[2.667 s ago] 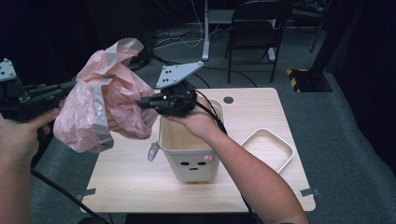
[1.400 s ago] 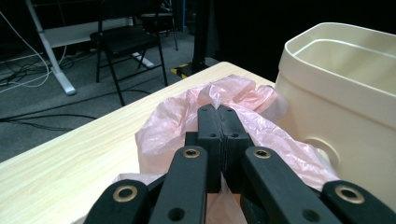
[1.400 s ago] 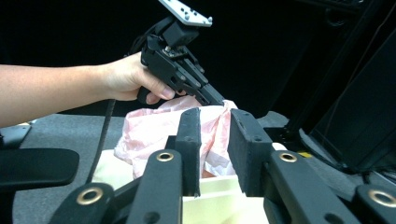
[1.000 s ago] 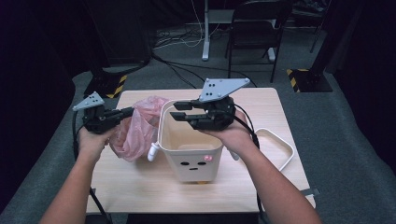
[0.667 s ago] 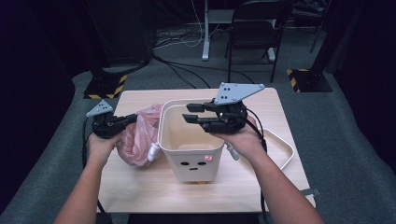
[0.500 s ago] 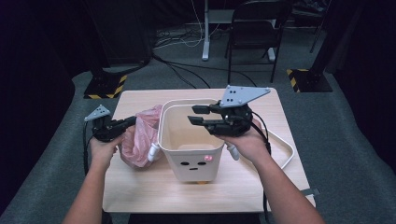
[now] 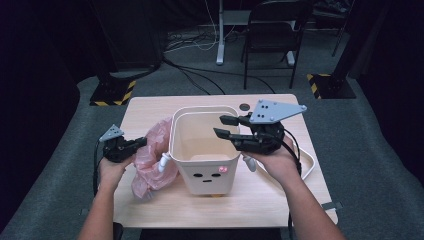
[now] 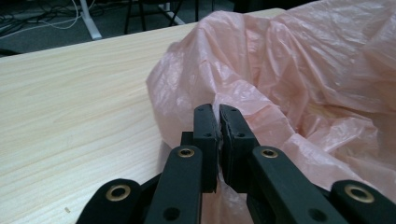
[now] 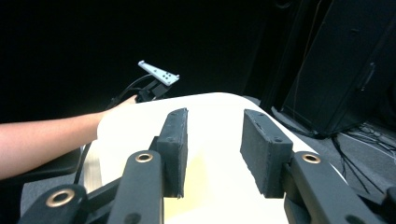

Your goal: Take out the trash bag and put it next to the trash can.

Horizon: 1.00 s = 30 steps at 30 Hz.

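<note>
High view: my left gripper (image 7: 141, 142) is down at the table's (image 7: 150, 107) left side, well lower than 2.7 s ago, when I held the pink bag (image 7: 152, 162) aloft.
Bag location: slumped on the tabletop, touching the left wall of the cream bin (image 7: 205, 172).
Left gripper view: my jaws are pressed together on a fold of the bag (image 8: 299, 88); film sits between the pads.
Right gripper (image 7: 220, 126): jaws spread, nothing held, hovering over the bin's right rim; it has drifted right in the last second.
Right gripper view: bin rim (image 9: 140, 126) lies beneath my spread pads (image 9: 173, 144).
Meaning: I judge the bag is lowered beside the bin, not yet in it; lining remains undone.
</note>
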Each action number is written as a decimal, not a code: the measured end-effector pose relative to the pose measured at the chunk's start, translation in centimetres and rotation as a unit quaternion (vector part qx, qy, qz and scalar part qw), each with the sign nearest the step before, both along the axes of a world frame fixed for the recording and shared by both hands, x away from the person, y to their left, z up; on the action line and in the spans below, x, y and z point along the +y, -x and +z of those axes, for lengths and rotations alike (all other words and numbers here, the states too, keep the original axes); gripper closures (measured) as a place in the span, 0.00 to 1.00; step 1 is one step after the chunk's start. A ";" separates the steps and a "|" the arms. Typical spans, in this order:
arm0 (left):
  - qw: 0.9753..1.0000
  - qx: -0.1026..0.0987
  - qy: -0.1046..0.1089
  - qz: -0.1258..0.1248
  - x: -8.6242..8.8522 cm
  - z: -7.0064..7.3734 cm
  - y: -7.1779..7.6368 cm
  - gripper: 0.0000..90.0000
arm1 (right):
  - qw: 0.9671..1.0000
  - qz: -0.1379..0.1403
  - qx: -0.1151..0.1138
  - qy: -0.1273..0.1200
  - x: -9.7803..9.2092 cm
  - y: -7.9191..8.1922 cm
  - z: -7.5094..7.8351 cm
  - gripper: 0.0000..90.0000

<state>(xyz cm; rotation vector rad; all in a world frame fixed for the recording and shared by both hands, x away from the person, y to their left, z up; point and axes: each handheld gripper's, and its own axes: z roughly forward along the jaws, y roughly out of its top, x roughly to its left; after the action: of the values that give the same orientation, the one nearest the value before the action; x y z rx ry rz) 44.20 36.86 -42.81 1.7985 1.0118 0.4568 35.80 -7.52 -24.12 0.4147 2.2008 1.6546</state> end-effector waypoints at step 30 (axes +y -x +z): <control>0.999 -0.044 0.022 0.012 1.1 3.2 2.9 0.47 | 0.996 -0.086 0.007 -0.016 -4.4 1.6 -1.8 0.64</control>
<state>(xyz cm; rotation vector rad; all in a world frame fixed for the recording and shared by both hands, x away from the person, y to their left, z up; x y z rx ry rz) 41.34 38.00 -39.59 1.7137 0.9766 0.5188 34.24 -11.97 -25.90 0.6079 2.0856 1.6004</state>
